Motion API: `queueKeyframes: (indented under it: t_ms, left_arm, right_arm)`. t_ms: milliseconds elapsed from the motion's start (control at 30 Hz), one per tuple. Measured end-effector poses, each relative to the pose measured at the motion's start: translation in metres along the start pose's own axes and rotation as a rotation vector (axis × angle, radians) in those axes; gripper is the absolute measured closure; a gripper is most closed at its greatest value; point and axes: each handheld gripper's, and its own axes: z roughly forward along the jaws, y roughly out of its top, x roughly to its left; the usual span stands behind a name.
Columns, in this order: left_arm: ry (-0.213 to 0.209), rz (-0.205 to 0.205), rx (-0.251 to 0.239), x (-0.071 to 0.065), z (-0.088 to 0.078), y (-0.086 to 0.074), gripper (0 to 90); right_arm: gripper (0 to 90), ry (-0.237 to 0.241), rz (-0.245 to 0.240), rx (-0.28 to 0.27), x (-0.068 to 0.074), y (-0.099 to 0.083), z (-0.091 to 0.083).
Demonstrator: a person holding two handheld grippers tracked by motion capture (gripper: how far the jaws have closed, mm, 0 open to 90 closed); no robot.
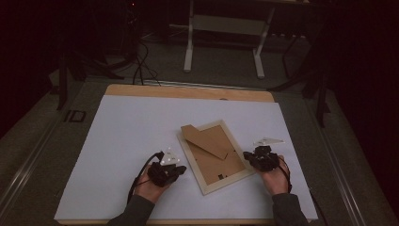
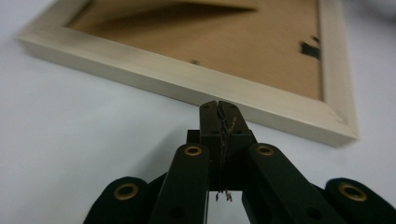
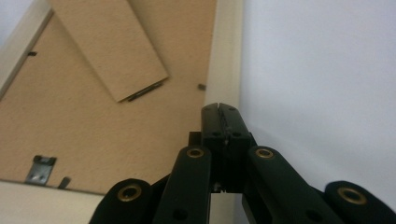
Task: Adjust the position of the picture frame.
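Between the two closed grippers' fingers (image 2: 219, 122) lies the face-down picture frame (image 1: 214, 155).

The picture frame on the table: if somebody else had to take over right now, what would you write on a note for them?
Left claw: shut, empty, beside the left long side of the picture frame; whether it touches the wood is unclear.
Right claw: shut, empty, above the frame's right rail.
Frame: lies face down, at an angle, on the white table cover, between the two claws. Its brown backing board is in place, and the cardboard stand lies across it. Small metal tabs sit at the edge of the backing.
Done: nothing visibly opened or taken out.
Left: probably working on the back of the frame, though that is a guess.
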Motion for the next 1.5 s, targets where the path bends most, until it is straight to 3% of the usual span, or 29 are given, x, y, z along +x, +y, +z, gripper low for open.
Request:
queueKeyframes:
  t_ms: [33,133,267,400,467,633,967,1200,1500]
  left_arm:
    - [0.004,-0.021,-0.011,0.005,-0.001,0.001,90.0]
    - [0.025,-0.034,-0.025,0.019,-0.002,0.007,90.0]
    - [0.011,-0.094,-0.057,0.045,0.001,0.015,90.0]
    - [0.036,-0.138,-0.058,0.068,0.008,0.025,90.0]
    - [0.026,-0.166,-0.061,0.077,0.011,0.029,90.0]
    - [0.051,-0.186,-0.047,0.094,0.022,0.039,90.0]
    - [0.094,-0.189,-0.032,0.114,0.039,0.051,90.0]
    - [0.116,-0.191,-0.039,0.12,0.049,0.056,90.0]
    - [0.137,-0.19,-0.002,0.124,0.061,0.06,90.0]
  right_arm:
    - [90.0,0.002,-0.009,0.003,0.003,0.0,-0.001]
    - [90.0,0.004,-0.014,0.004,0.006,-0.001,-0.003]
    - [90.0,0.006,-0.039,0.02,0.011,-0.006,-0.005]
    - [90.0,0.028,-0.038,0.023,0.013,-0.014,-0.009]
    - [90.0,0.027,-0.037,0.026,0.013,-0.015,-0.009]
    - [90.0,0.031,-0.049,0.041,0.016,-0.02,-0.011]
    - [90.0,0.026,-0.074,0.058,0.021,-0.027,-0.014]
    - [90.0,0.023,-0.087,0.066,0.022,-0.031,-0.018]
    - [90.0,0.033,-0.099,0.073,0.025,-0.037,-0.024]
